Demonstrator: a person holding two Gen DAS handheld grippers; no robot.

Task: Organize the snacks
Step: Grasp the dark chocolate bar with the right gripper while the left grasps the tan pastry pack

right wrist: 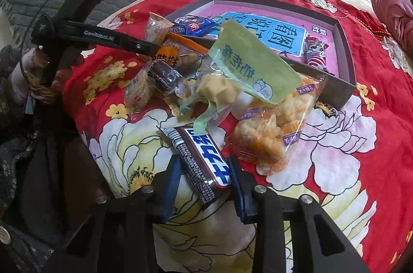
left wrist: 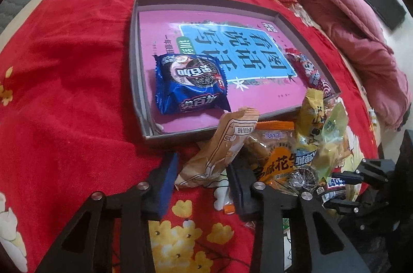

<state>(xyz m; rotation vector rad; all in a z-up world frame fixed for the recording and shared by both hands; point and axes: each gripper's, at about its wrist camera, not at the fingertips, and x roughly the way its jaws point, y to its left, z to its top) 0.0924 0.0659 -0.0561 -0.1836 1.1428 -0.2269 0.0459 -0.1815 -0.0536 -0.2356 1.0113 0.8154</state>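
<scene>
- left gripper (left wrist: 204, 171) has its jaws pulled in on a tan snack packet (left wrist: 219, 146); the blue pad on one side and the dark finger on the other both look pressed against the wrapper's lower end, packet sticking up and tilted toward the box
- right gripper (right wrist: 204, 176) is closed down on a brown chocolate bar (right wrist: 200, 160) with a blue and white label; both pads sit against its sides, and the far end of the bar runs out under the pile
- the box (left wrist: 134, 61) is a shallow grey tray sitting on a red floral blanket (left wrist: 64, 66), with a pink book (left wrist: 232, 51) lying flat as its floor
- already in the box: a blue cookie pack (left wrist: 189, 84) near the front left corner, and a red and white candy pack (left wrist: 309, 71) along the right wall
- the remaining snacks are heaped on the blanket just outside the box's near wall: an orange peanut bag (left wrist: 276, 159), a yellow pack (left wrist: 309, 118), a pale green pouch (right wrist: 254, 66) leaning over the rest, and a clear bag of puffed snacks (right wrist: 273, 123)
- a pink quilt (left wrist: 335, 15) is bunched up past the box on the right
- from the right wrist view you can see a hand (right wrist: 25, 77) holding the left gripper's handle
</scene>
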